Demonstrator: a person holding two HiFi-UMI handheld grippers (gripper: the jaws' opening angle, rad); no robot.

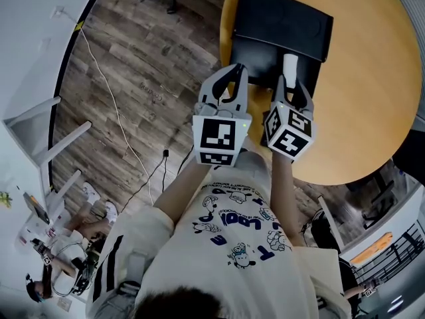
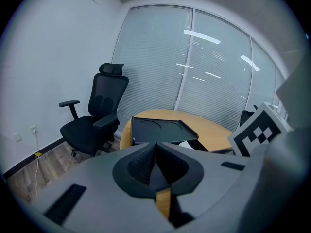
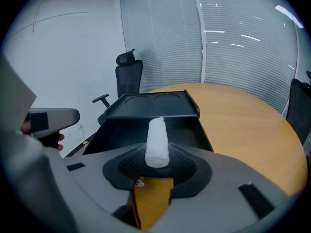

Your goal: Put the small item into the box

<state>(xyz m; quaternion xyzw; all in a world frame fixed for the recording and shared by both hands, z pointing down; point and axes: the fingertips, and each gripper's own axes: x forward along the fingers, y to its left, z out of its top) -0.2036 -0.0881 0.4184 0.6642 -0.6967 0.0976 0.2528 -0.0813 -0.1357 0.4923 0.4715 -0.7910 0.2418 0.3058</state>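
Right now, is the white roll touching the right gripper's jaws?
Touching. In the right gripper view, the right gripper pinches the white roll between its jaws, with no gap on either side.

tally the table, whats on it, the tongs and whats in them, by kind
table: 1
box: 1
white roll: 1
tongs: 2 (left tongs, right tongs)
total: 5
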